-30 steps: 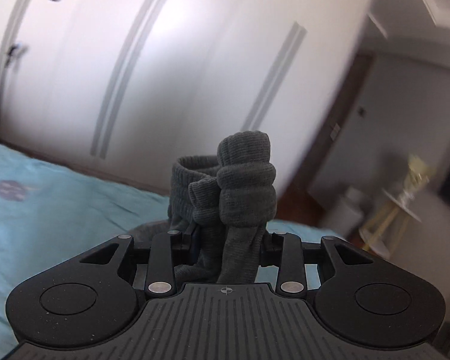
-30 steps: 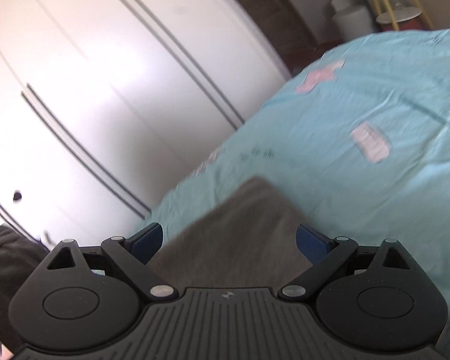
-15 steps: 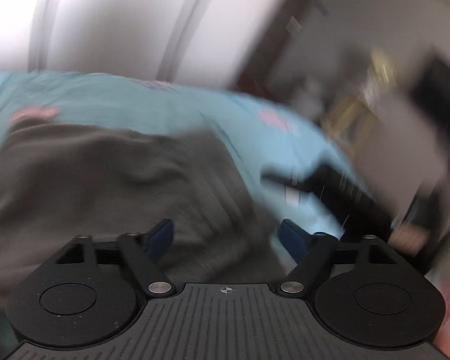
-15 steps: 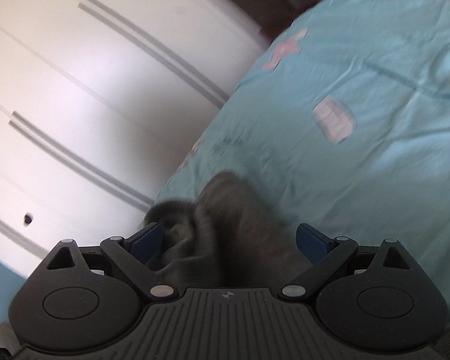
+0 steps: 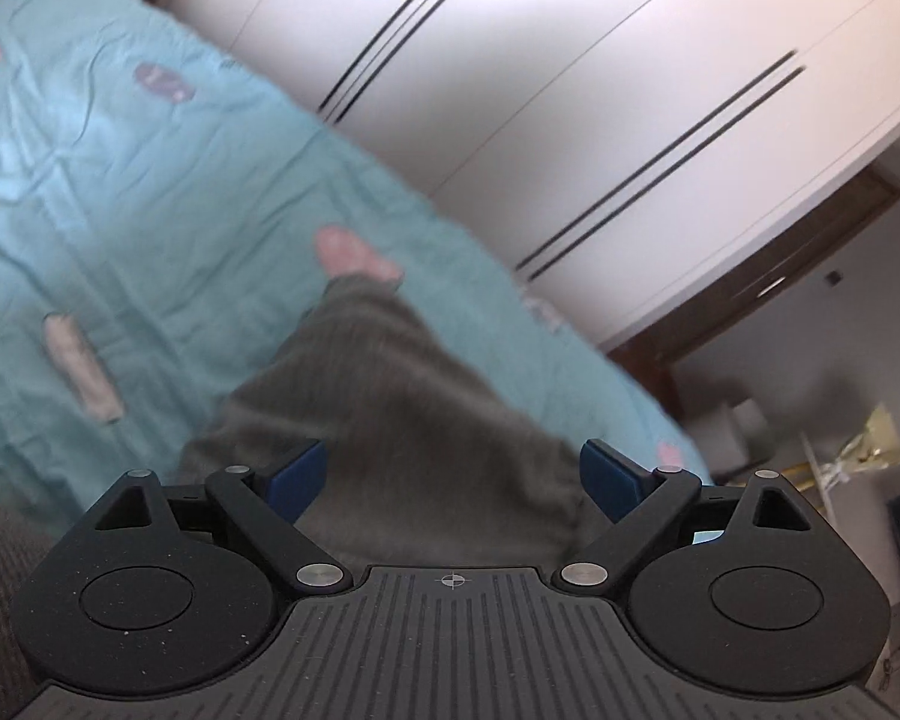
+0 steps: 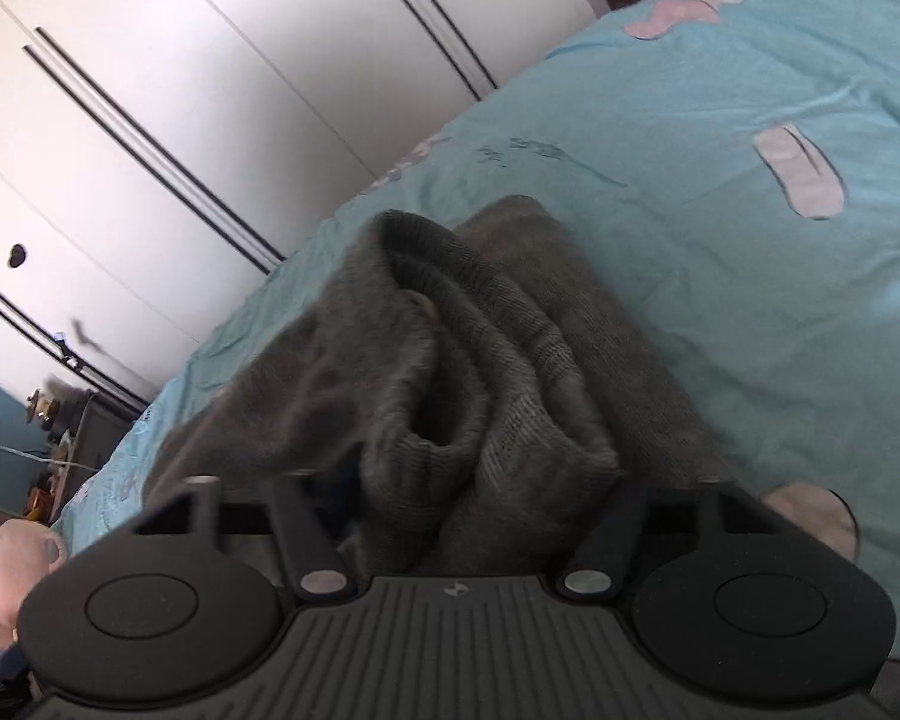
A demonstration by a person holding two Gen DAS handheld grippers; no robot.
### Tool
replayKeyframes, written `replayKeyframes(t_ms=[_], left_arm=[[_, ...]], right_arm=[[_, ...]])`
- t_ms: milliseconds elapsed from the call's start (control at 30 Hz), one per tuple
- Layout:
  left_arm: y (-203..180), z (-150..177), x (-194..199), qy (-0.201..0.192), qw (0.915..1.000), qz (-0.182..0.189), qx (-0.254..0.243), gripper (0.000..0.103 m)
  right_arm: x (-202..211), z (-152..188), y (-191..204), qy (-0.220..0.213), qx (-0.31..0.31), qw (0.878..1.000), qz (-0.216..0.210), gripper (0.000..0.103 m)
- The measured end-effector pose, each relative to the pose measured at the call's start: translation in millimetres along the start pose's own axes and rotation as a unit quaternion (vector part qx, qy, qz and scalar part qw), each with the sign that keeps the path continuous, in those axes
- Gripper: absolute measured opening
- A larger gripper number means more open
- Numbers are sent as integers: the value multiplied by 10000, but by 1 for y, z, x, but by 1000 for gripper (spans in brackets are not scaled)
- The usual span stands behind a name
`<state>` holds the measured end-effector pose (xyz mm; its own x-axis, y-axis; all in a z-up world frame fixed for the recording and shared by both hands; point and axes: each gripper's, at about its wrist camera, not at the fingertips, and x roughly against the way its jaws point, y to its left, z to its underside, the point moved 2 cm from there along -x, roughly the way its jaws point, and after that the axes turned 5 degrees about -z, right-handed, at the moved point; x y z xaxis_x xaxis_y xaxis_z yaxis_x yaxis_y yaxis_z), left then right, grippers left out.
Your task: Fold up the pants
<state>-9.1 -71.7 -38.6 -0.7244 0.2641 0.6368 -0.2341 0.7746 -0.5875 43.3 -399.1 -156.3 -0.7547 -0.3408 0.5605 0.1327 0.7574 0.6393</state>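
Note:
Dark grey knit pants (image 5: pixel 402 408) lie on a teal bedsheet (image 5: pixel 120 210). My left gripper (image 5: pixel 453 477) hovers just above them. Its jaws are opening wide, and both blue pads (image 5: pixel 297 474) stand clear of the cloth that lies under the gap. In the right wrist view a ribbed, rolled end of the pants (image 6: pixel 450 360) stands bunched up between the fingers of my right gripper (image 6: pixel 480 480). Those jaws are closing on that bunch, and the cloth hides most of the pads.
White wardrobe doors (image 5: pixel 570 90) run along the far side of the bed (image 6: pixel 750 300). A dark wooden door frame (image 5: pixel 780 276) and a small stand are at the right. A cluttered side table (image 6: pixel 60 420) and a pale plush toy (image 6: pixel 18 552) sit at the left.
My left gripper let go of the bunched cloth, opened wide and dropped toward the bed. My right gripper's jaws narrowed around the ribbed end of the pants.

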Motion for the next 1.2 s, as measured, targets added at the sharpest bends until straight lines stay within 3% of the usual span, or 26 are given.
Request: replayKeyframes(t_ms=[133, 200, 267, 300, 333, 367, 400, 433, 500, 633, 733, 800, 900, 967, 1000, 1100, 1200], left_arm=[[10, 1, 1, -148, 9997, -214, 27, 95], [11, -2, 8, -147, 9993, -329, 61, 95], [14, -3, 9, -93, 9991, -400, 66, 95], [14, -3, 7, -67, 9990, -444, 53, 95], [15, -3, 2, -23, 9986, -525, 43, 95], [16, -3, -1, 29, 9982, -594, 47, 95], [19, -2, -5, 72, 9979, -645, 64, 95], [21, -1, -9, 132, 9974, -700, 72, 95], [23, 0, -17, 327, 9964, -775, 45, 95], [23, 5, -34, 954, 9939, -553, -101, 95], [24, 13, -49, 1353, 9892, -540, -167, 91], [21, 15, -45, 1306, 9901, -471, -220, 90], [10, 14, -31, 1097, 9936, 104, -231, 90], [2, 17, -32, 925, 9943, -149, -515, 93], [-1, 20, -36, 977, 9924, -322, -670, 93], [2, 40, -63, 2006, 9732, -603, -951, 84], [-5, 50, -66, 2102, 9637, -914, -1366, 79]], right_arm=[[27, -9, 11, -432, -276, 9975, -482, 46], [49, -14, 8, -656, -753, 9917, -807, 45], [66, -13, 1, -941, -799, 9874, -992, 47], [67, -11, -5, -1011, -735, 9882, -888, 49], [63, -9, -13, -933, -696, 9912, -637, 59], [53, -7, -24, -668, -700, 9952, -168, 67], [42, -5, -35, -322, -780, 9957, 389, 66], [39, -2, -44, -217, -917, 9938, 588, 68], [50, -1, -46, -498, -1164, 9914, 318, 73], [76, -13, -23, -1326, -183, 9890, 629, 89], [80, -14, -27, -1535, -269, 9871, 373, 92], [71, -14, -39, -1385, -556, 9885, 229, 91], [61, -14, -51, -1201, -826, 9892, 125, 92], [59, -16, -53, -1203, -823, 9893, 60, 92], [59, -17, -52, -1202, -784, 9896, 59, 92], [52, -11, -46, -1125, -734, 9909, 92, 92], [54, -9, -44, -1109, -738, 9910, 117, 92]])
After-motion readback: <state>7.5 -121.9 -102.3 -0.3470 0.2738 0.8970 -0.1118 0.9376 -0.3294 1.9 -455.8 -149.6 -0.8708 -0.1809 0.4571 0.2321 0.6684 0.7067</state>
